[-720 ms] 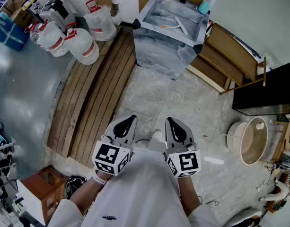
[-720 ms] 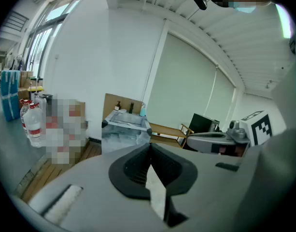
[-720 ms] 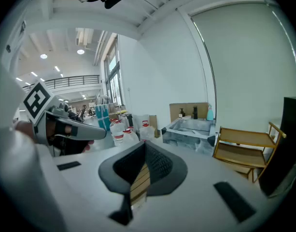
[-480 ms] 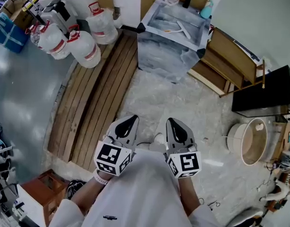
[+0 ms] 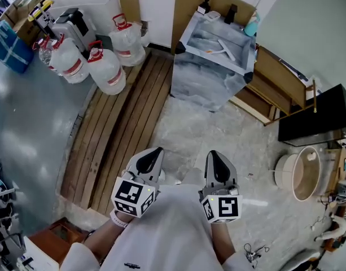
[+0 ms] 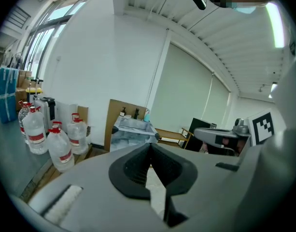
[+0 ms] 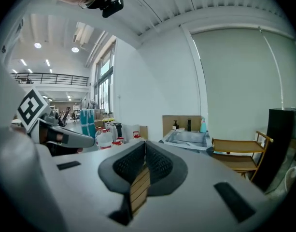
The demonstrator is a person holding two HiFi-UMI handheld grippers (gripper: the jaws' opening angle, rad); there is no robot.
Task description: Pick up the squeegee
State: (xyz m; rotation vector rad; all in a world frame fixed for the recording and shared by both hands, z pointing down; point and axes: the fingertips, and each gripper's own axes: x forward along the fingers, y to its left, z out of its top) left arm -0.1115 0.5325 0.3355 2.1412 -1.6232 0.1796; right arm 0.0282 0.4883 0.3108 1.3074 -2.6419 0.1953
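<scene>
The squeegee point(image 5: 224, 48), white and T-shaped, lies in the basin of a marble-patterned sink unit point(image 5: 205, 81) far ahead by the wall. Next to it lies a thin pale tool with an orange tip. Both grippers are held low, close to my body and well short of the sink. The left gripper point(image 5: 154, 152) is shut with nothing in it, its pads meeting at the tip in the left gripper view point(image 6: 149, 146). The right gripper point(image 5: 213, 155) is also shut and empty point(image 7: 143, 146). The sink unit shows small beyond the jaws point(image 6: 132, 129) point(image 7: 187, 138).
Several large water bottles point(image 5: 108, 70) stand at the left by the wall. Wooden planks point(image 5: 121, 131) lie on the floor before them. Wooden frames point(image 5: 276, 79), a black cabinet point(image 5: 315, 115) and a round tub point(image 5: 301, 173) are at the right. Bottles point(image 5: 204, 5) stand behind the basin.
The whole view has shifted: the sink unit and the water bottles sit lower and nearer in the head view. Both grippers stay shut, side by side.
</scene>
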